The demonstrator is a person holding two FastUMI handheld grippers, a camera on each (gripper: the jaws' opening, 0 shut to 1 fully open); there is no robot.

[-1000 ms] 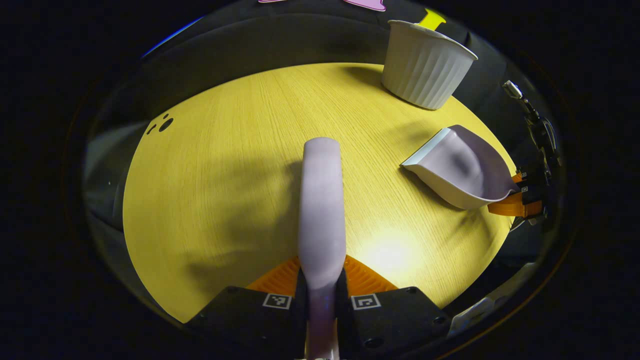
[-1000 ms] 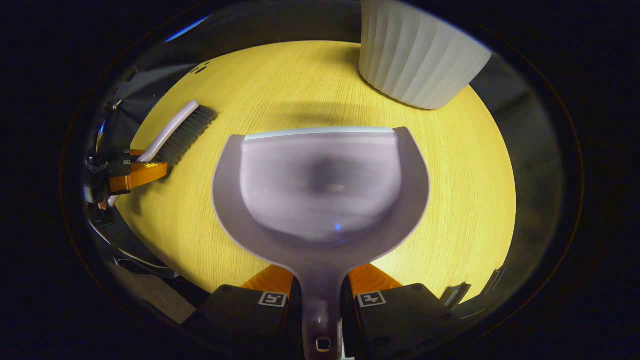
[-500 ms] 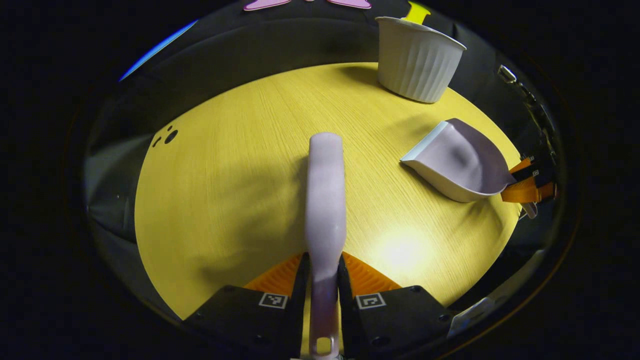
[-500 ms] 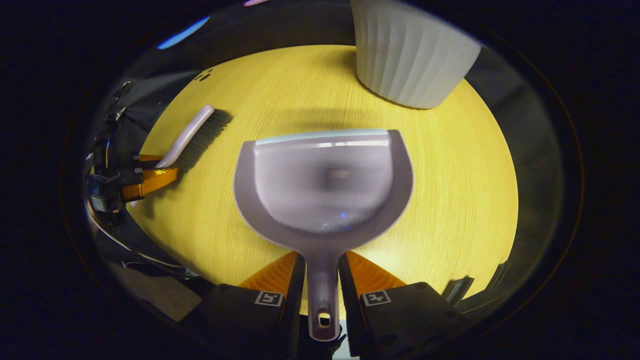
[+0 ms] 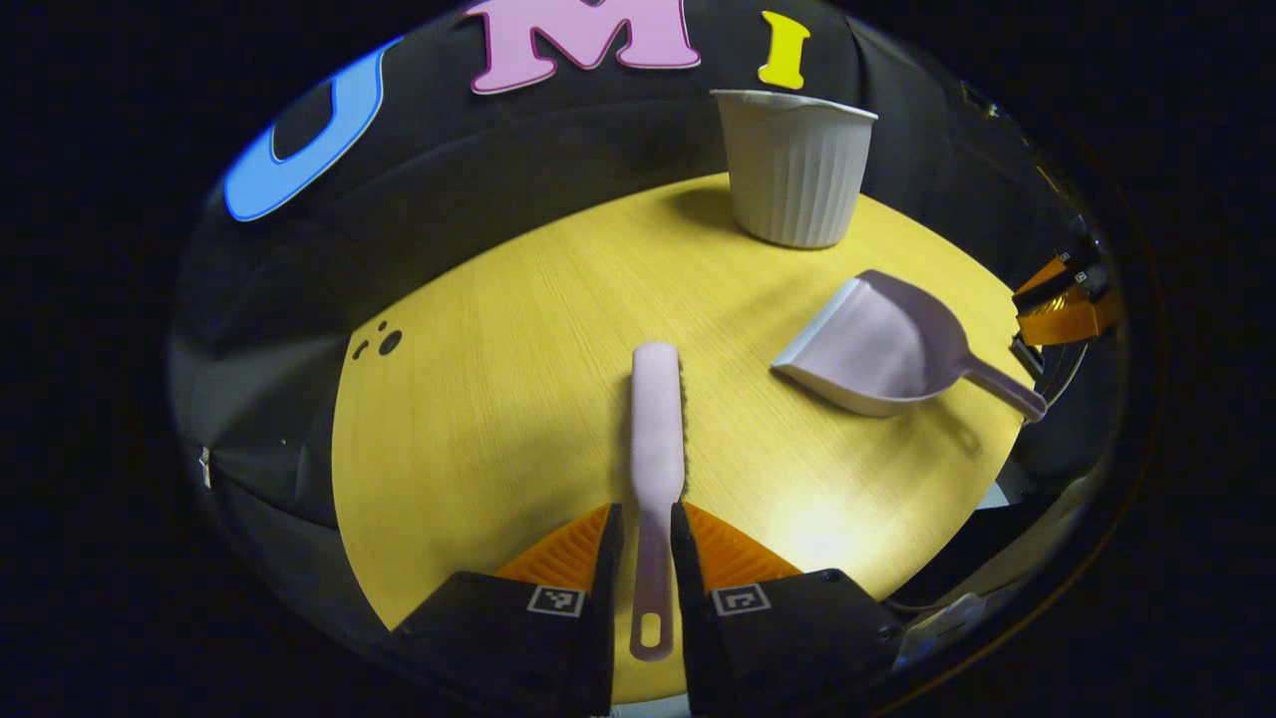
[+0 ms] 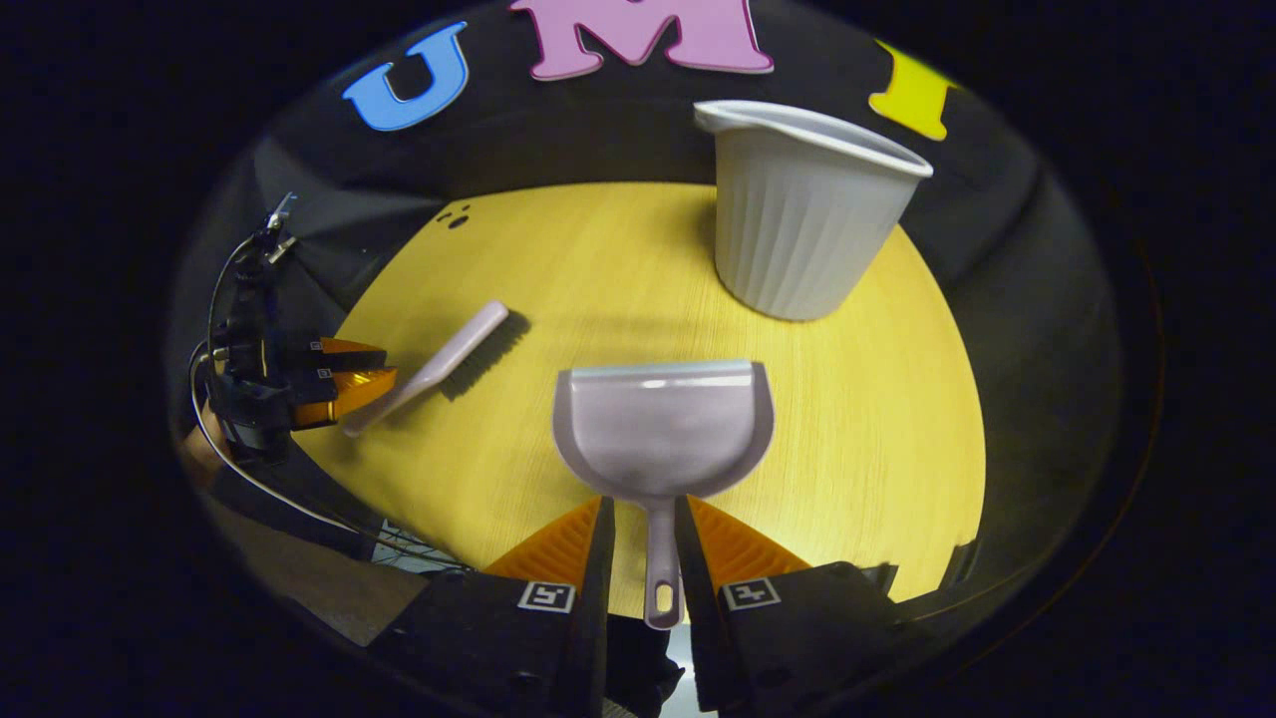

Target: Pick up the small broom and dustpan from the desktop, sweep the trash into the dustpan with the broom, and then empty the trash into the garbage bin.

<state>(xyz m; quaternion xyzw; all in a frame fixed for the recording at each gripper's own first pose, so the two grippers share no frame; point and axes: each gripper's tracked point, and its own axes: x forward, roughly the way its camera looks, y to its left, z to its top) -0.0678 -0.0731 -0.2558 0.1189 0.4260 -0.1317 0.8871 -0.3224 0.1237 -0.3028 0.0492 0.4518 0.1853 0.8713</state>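
The pale lilac broom (image 5: 656, 419) lies flat on the yellow table (image 5: 498, 419), bristles down. Its thin handle runs back between the fingers of my left gripper (image 5: 646, 511), which stands open, with a gap beside the handle. The lilac dustpan (image 6: 663, 429) rests on the table, mouth toward the bin. Its handle lies between the fingers of my right gripper (image 6: 645, 504), also open. The dustpan (image 5: 877, 349) shows empty. The white ribbed garbage bin (image 6: 797, 219) stands upright at the table's far side. The broom (image 6: 439, 364) points at the left gripper (image 6: 339, 384).
Small dark spots (image 5: 384, 342) mark the table near its far left edge. The bin (image 5: 793, 165) stands close to the black cloth wall. The right gripper (image 5: 1062, 304) hangs off the table's right edge. Cables (image 6: 239, 299) trail from the left gripper.
Both grippers have drawn back and lower, letting go: the broom and dustpan handles have slid forward out of the fingers, and both tools now lie on the table.
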